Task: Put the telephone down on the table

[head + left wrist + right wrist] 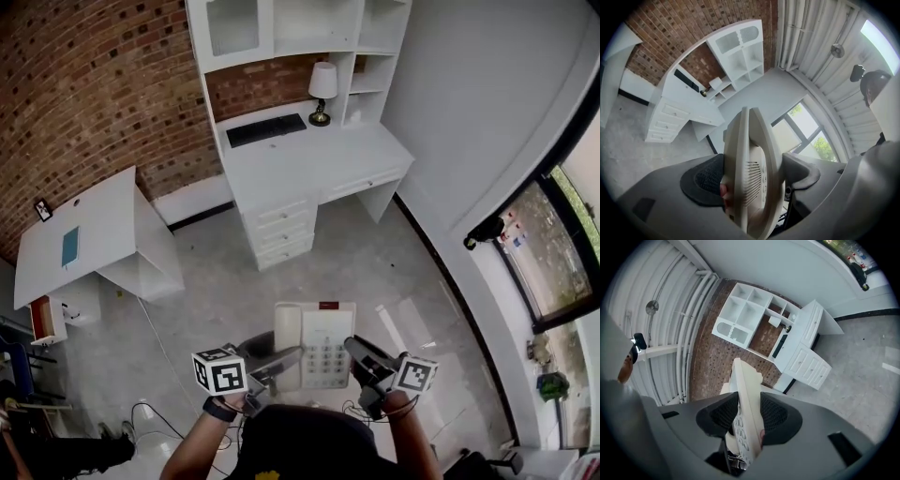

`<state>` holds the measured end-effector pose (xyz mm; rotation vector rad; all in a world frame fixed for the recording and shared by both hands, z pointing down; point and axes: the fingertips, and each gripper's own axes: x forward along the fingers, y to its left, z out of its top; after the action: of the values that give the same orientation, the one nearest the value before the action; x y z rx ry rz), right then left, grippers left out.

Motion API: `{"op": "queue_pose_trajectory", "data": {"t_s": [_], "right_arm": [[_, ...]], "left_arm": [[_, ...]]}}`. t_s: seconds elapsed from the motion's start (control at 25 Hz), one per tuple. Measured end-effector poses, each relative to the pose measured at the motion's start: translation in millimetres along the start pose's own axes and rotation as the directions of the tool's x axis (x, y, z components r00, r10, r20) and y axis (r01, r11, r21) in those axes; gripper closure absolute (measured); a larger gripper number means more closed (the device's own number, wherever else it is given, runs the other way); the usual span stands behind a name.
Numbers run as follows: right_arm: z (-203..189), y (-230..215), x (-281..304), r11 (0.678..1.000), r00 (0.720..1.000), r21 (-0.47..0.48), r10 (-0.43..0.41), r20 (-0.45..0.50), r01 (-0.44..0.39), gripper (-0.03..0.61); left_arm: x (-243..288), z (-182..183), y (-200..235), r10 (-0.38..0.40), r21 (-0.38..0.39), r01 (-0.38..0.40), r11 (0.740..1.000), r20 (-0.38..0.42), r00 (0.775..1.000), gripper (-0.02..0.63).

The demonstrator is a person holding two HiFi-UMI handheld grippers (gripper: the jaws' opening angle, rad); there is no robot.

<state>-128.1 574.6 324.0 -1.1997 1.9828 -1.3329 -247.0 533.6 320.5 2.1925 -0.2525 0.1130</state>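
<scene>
A cream desk telephone (314, 344) with a handset on its left and a keypad hangs flat above the grey floor, close in front of me. My left gripper (281, 361) grips its left edge and my right gripper (361, 361) grips its right edge. In the left gripper view the telephone (757, 140) stands edge-on between the black pads (705, 180), which press on it. In the right gripper view the telephone (743, 376) is likewise clamped edge-on between both pads (776, 416), with its keys facing down and left.
A white desk with hutch (309, 169) stands ahead against the brick wall, carrying a black keyboard (266, 129) and a lamp (322, 89). A low white table (94, 220) with a teal item (70, 247) sits left. Cables (150, 412) lie on the floor.
</scene>
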Motion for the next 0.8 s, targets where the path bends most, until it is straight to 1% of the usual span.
{"op": "queue_pose_trajectory", "data": {"t_s": [0.12,0.32,0.44,0.56,0.68,0.8], "right_arm": [[20,-3,34,1.0,1.0,-0.011,-0.024,0.015,0.025,0.439],[38,-3,78,0.997,0.997,-0.034,-0.069,0.032,0.07,0.439],[49,-3,96,0.996,0.995,-0.031,-0.086,0.041,0.087,0.439],[51,-6,107,0.994,0.993,-0.015,-0.109,0.041,0.11,0.439],[60,-6,130,0.993,0.995,-0.058,-0.096,0.039,0.098,0.44],[65,-13,147,0.995,0.994,-0.028,-0.1,0.039,0.101,0.44]], "left_arm": [[6,34,23,-0.025,-0.002,0.025,1.0,-0.006,1.0,0.212],[5,74,53,-0.072,-0.016,0.072,0.997,-0.012,0.997,0.212],[9,93,66,-0.094,-0.029,0.093,0.995,-0.022,0.995,0.212],[8,101,76,-0.103,-0.046,0.102,0.994,-0.029,0.994,0.212],[7,119,92,-0.103,-0.042,0.102,0.994,-0.024,0.994,0.212],[9,130,106,-0.098,-0.049,0.096,0.994,-0.025,0.995,0.212]]}}
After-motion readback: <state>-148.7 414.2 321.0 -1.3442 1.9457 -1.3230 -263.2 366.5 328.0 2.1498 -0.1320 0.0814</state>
